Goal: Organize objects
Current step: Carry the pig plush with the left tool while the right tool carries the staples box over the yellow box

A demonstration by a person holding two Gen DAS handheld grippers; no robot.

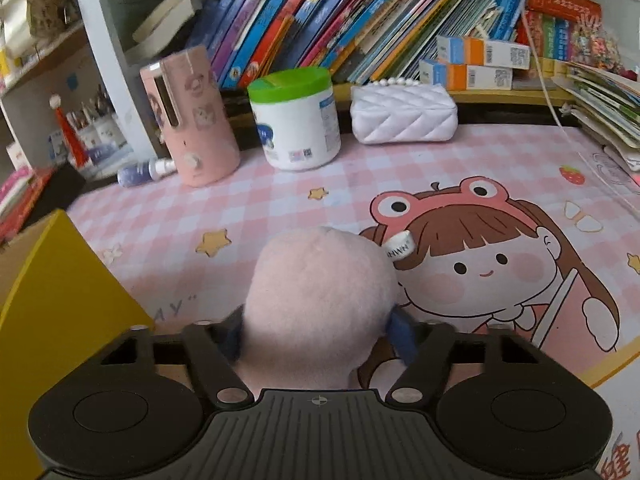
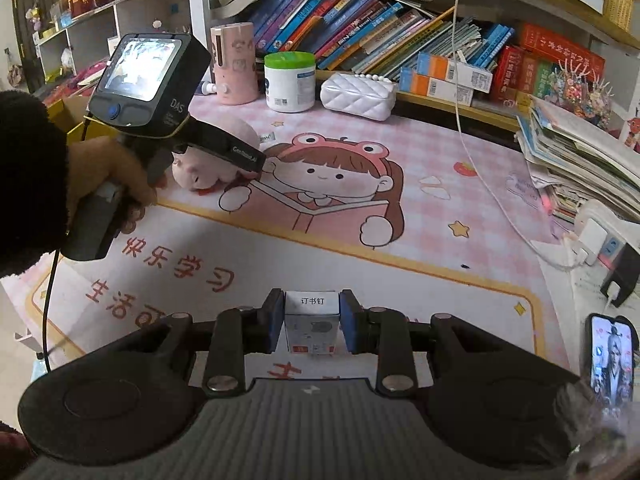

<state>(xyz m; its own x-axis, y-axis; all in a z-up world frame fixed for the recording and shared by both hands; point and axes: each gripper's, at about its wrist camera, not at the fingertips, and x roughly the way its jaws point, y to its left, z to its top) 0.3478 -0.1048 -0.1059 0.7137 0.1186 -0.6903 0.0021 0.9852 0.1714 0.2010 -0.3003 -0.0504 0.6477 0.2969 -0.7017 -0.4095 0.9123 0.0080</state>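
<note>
The left gripper point(image 1: 318, 332) is closed around a pink plush toy point(image 1: 320, 300) low over the counter point(image 1: 280, 208); the right gripper point(image 2: 312, 326) clamps a small staples box point(image 2: 312, 322) above the mat

Left wrist view close and low, right wrist view farther back, both facing the bookshelf point(image 1: 360, 20) over the desk mat point(image 2: 420, 240)

A white quilted purse point(image 1: 404, 114) sits far on the pink checked cartoon desk mat point(image 1: 280, 208), beneath slanted colourful books point(image 1: 320, 20).
</note>
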